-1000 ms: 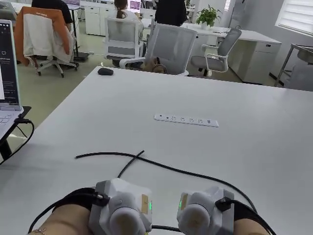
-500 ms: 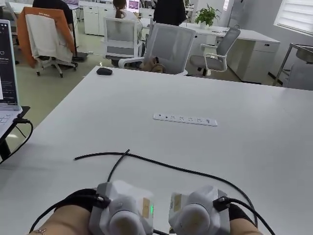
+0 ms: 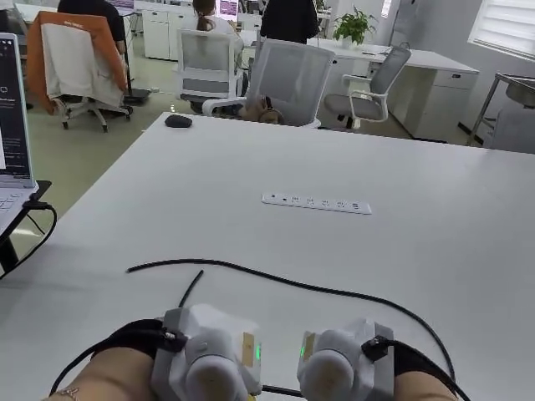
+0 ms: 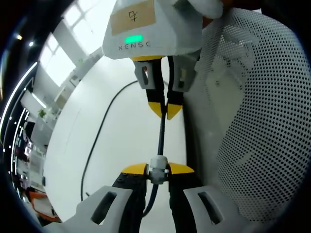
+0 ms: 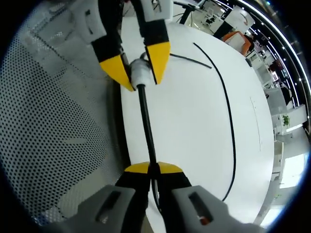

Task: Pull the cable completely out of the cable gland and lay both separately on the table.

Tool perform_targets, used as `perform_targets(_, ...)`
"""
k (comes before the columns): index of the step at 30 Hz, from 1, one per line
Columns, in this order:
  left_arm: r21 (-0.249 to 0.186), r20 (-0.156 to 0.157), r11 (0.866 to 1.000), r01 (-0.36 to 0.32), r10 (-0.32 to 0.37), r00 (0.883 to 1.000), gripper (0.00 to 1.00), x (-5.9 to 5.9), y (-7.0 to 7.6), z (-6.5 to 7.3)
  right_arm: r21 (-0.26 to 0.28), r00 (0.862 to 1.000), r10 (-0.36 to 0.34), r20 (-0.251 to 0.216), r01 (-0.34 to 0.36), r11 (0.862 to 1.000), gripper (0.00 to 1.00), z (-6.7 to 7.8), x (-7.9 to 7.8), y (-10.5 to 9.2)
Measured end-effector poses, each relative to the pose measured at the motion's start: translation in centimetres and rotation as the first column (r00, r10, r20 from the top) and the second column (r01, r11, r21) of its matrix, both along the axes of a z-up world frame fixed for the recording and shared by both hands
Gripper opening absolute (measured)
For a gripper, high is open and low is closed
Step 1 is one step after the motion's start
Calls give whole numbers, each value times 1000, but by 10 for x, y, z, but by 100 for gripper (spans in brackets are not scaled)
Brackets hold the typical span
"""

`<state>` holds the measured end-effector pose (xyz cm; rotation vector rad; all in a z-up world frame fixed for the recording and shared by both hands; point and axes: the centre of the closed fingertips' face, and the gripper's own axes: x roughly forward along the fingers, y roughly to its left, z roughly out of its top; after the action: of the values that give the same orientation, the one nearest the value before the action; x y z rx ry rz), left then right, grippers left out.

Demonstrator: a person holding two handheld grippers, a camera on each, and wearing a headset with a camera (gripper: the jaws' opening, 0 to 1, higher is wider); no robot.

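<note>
Two grippers pull on one cable at the near edge of the table.

Nearest to us, the left gripper [image 4: 158,170] has its yellow-tipped jaws clamped on the white cable gland [image 5: 139,72]. Facing it, the right gripper [image 5: 151,169] has its jaws pressed together on the black cable [image 5: 146,121] just beyond the gland. The cable runs straight between the two and passes through the gland, so it is not yet out. On the right gripper's white shell we read the letters "XENSC" beside a green light [image 4: 133,39]. Above that is a tan label [image 4: 133,14] with a handwritten mark that we cannot make out. The rest of the cable curves loosely across the white table [image 3: 251,167]. Farther back lie a white power strip [image 3: 316,203] and a dark mouse [image 3: 178,121]. An open laptop [image 3: 12,125] stands off to the left, and office chairs [image 3: 288,79] stand beyond the table.
</note>
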<state>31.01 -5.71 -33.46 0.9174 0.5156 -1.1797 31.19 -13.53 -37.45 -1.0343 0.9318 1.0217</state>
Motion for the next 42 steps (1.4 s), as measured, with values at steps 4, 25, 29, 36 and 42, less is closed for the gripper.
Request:
perform_targets(4, 6, 1, 1000, 4, -4, 1000, 17, 0, 0, -1, 14, 1000, -17, -20, 17, 1000, 5, 0, -2, 0)
perform_targets(25, -8, 6, 1000, 8, -8, 1000, 17, 1, -1, 0, -27, 1000, -16, -25, 16, 1000, 3, -5, -4, -4)
perform_targets(29, -9, 8, 1000, 9, -9, 1000, 17, 0, -2, 2, 13, 991, -120, -51, 121, 993, 14, -3, 0, -9)
perform_targets(36, -16, 7, 1000, 15, -15, 1000, 17, 0, -4, 2, 148, 996, 47, -71, -36, 988, 32, 4, -16, 33)
perform_targets(42, -31, 8, 999, 20, -20, 1000, 17, -2, -6, 6, 225, 991, 125, -45, -112, 968, 18, 15, -20, 52)
